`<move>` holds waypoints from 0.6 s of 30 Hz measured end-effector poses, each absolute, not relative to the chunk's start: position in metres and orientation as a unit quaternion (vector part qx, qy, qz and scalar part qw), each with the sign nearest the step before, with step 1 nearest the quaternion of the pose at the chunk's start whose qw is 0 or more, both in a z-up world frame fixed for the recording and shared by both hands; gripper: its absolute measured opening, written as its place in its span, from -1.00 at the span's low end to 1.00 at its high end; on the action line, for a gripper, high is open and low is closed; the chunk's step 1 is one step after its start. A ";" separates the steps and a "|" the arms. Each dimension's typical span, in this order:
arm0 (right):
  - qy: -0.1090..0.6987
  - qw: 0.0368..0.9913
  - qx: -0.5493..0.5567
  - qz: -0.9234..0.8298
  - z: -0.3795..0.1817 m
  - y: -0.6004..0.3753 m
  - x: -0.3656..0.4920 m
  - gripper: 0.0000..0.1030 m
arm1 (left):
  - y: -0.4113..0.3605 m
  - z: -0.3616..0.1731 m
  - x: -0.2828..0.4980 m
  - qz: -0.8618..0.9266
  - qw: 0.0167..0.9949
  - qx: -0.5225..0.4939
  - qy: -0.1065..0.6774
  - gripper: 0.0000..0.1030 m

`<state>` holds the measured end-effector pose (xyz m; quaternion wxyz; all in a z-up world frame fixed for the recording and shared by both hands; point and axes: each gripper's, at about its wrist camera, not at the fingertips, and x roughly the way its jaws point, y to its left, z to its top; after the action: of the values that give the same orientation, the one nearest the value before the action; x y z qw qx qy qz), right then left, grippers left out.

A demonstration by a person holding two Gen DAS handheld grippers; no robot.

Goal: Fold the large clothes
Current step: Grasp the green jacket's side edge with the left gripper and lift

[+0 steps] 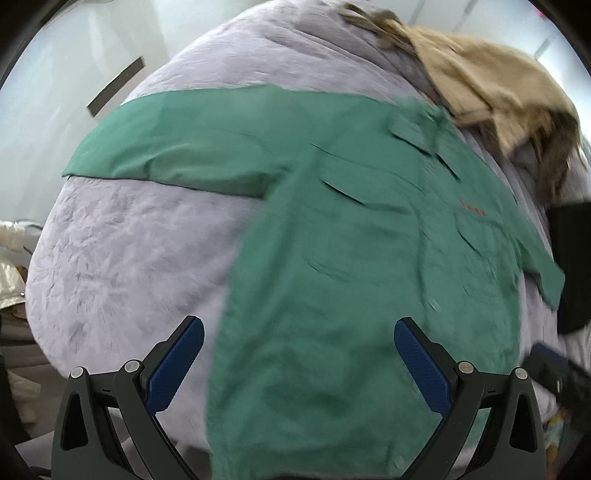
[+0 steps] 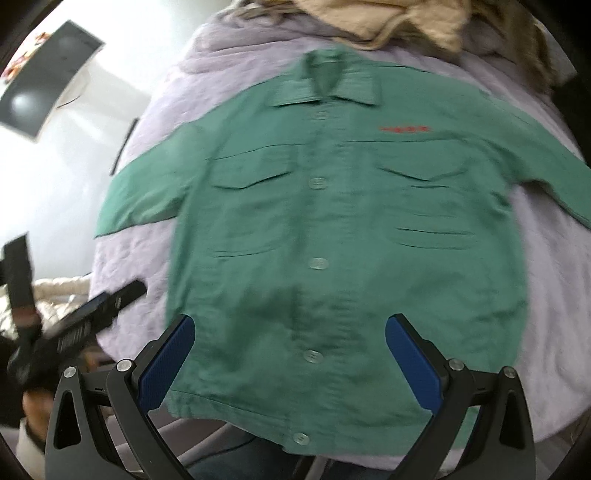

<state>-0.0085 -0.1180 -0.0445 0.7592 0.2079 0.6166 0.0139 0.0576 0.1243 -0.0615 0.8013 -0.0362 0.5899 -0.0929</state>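
Note:
A green button-up work shirt [image 2: 317,229] lies spread flat, front up, on a lavender plush bed cover [image 2: 155,258]. Its collar points away, sleeves out to both sides, red lettering on the chest. In the left wrist view the shirt [image 1: 351,258] lies at an angle with one sleeve stretched to the left. My left gripper [image 1: 299,343] is open and empty above the shirt's lower left part. My right gripper [image 2: 290,339] is open and empty above the hem near the button line. The left gripper also shows as a dark blurred shape [image 2: 81,321] at the left of the right wrist view.
A tan garment with a fur trim [image 1: 491,85] is piled at the far end of the bed, also in the right wrist view [image 2: 399,22]. The lavender cover [image 1: 129,258] ends at the left; white floor lies beyond. A dark object [image 1: 569,258] sits at the right.

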 end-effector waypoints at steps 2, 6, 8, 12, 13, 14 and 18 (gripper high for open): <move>0.606 0.762 0.222 0.051 -0.056 -0.098 0.000 0.99 | 0.151 -0.073 0.077 -0.079 0.809 -0.054 0.580 1.00; 0.617 0.743 0.238 0.104 -0.084 -0.064 0.018 0.99 | 0.216 -0.107 0.120 -0.050 0.813 -0.125 0.567 1.00; 0.629 0.734 0.229 0.116 -0.098 -0.045 0.029 0.99 | 0.241 -0.122 0.138 -0.040 0.812 -0.159 0.560 1.00; 0.634 0.728 0.222 0.136 -0.110 -0.028 0.039 0.99 | 0.294 -0.153 0.180 -0.030 0.812 -0.232 0.534 1.00; 0.633 0.728 0.222 0.141 -0.111 -0.025 0.041 0.99 | 0.301 -0.158 0.187 -0.031 0.812 -0.243 0.530 1.00; 0.634 0.726 0.223 0.145 -0.114 -0.023 0.043 0.99 | 0.309 -0.165 0.194 -0.031 0.810 -0.255 0.528 1.00; 0.639 0.714 0.239 0.158 -0.128 -0.018 0.049 0.99 | 0.330 -0.185 0.222 -0.042 0.800 -0.300 0.518 1.00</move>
<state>0.0490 -0.0177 -0.1276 0.7140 0.2386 0.6389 0.1581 0.2224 0.3299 -0.1853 0.7999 -0.2999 0.5182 -0.0421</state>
